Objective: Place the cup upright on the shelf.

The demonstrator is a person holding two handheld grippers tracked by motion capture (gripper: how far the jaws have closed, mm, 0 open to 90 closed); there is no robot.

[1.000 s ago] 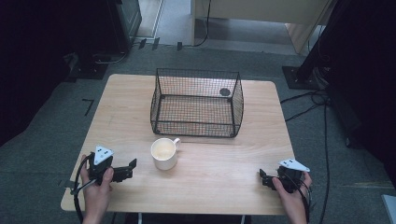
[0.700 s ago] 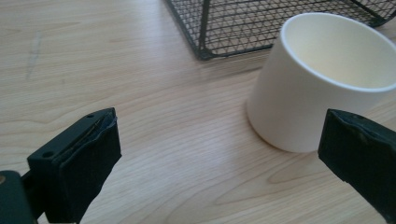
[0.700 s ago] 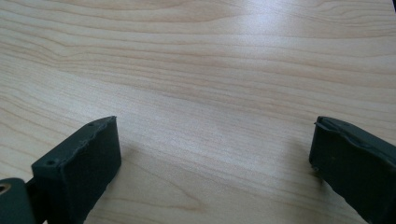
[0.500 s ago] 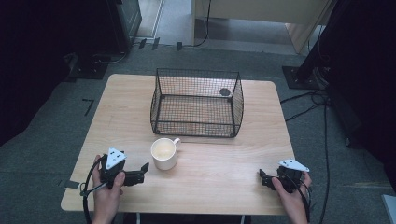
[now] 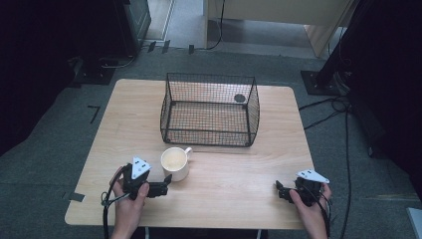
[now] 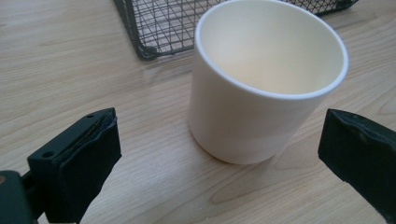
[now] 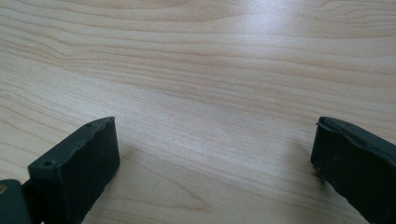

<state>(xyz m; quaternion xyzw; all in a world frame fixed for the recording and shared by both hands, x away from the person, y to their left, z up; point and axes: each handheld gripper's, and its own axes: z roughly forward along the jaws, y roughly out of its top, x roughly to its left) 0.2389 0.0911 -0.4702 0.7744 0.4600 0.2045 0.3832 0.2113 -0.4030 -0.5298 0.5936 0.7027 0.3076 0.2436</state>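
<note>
A cream mug [image 5: 174, 163] stands upright and empty on the wooden table [image 5: 234, 169], its handle turned toward the basket. My left gripper [image 5: 165, 185] sits just in front of the mug, open, pointing right. In the left gripper view the mug [image 6: 266, 84] rises close ahead of the wide-spread jaws, not touching them. A black wire basket [image 5: 209, 109] stands behind the mug at the table's middle back. My right gripper [image 5: 279, 191] rests near the front right edge, open, with bare wood [image 7: 210, 107] between its jaws.
A small dark round spot [image 5: 240, 98] shows at the basket's far right corner. The basket's near corner [image 6: 149, 28] lies right behind the mug. Cables [image 5: 333, 107] trail over the grey floor to the right of the table.
My left gripper has moved right and forward toward the mug, closing from the table's left front to just in front of the mug. The right gripper has stayed put.
</note>
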